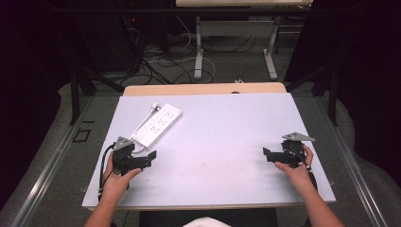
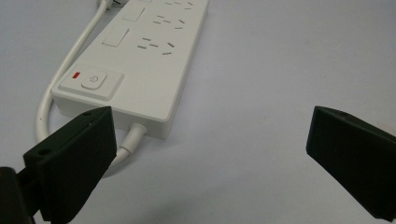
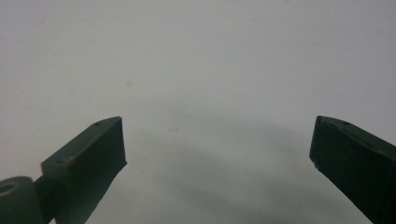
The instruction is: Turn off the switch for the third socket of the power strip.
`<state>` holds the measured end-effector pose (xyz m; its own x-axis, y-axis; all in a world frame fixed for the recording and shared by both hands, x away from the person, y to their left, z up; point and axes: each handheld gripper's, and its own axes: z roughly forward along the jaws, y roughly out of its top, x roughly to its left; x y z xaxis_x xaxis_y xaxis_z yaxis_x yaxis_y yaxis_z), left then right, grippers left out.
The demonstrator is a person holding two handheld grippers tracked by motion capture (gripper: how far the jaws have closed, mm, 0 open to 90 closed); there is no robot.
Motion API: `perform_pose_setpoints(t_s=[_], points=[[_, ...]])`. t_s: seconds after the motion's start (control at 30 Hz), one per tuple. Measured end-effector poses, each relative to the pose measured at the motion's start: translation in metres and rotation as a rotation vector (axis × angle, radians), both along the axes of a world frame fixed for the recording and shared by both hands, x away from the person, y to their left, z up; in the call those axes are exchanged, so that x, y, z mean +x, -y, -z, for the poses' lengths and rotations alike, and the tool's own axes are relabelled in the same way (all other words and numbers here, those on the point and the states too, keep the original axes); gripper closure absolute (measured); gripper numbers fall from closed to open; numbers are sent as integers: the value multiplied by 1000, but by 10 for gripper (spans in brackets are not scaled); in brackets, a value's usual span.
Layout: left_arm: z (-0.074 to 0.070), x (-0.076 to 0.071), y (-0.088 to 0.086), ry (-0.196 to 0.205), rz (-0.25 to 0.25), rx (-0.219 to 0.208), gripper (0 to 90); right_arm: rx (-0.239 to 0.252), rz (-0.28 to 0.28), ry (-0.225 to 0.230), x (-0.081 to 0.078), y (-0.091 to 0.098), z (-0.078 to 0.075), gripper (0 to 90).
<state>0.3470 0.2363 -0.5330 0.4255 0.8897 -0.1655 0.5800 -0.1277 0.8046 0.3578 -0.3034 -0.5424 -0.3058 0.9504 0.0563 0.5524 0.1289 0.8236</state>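
Your left gripper (image 1: 152, 157) and right gripper (image 1: 266, 153) have wide, empty jaws; the white power strip (image 1: 157, 124) lies near the left one.

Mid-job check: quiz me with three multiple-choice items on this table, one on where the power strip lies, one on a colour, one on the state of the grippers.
1. The power strip lies nearest:
A. the left gripper
B. the right gripper
C. the table's far right corner

2. The small mark beside the strip's power button is:
A. green
B. red
C. blue

3. The two grippers are:
A. both shut on the strip's cable
B. left open, right shut
C. both open and empty

Answers:
1 A, the strip sits just beyond the left gripper.
2 B, the left gripper view shows a red mark.
3 C, each gripper view shows its jaws wide apart with nothing between them.
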Motion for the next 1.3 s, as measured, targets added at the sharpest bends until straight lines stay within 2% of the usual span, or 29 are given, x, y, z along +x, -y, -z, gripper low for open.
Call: perform_pose_setpoints(t_s=[0.03,0.1,0.13,0.2,0.43,0.73,0.83,0.97,1.17,1.3], points=[[0,0,0,1,-4,-2,18,8,8,19,-7,-3,-7,3],[-1,-1,-1,-5,-9,-6,17,0,9,32,-12,-5,-11,3],[0,-1,-1,8,-15,-6,17,11,15,32,-14,-7,-12,3],[-1,-1,-1,4,-16,1,17,15,8,31,-16,-9,-14,3],[-3,-1,-1,8,-19,-1,17,0,8,40,-17,-11,-16,2],[-11,-4,2,26,-11,-1,22,18,15,43,-20,-13,-19,0],[-15,-4,4,17,-7,9,22,21,16,44,-20,-13,-19,0],[-18,-3,6,22,-11,4,22,45,28,42,-20,-12,-19,0],[-21,-1,9,40,-12,1,22,42,18,37,-19,-13,-18,0],[-25,0,11,35,-1,9,23,41,23,41,-19,-14,-18,0]])
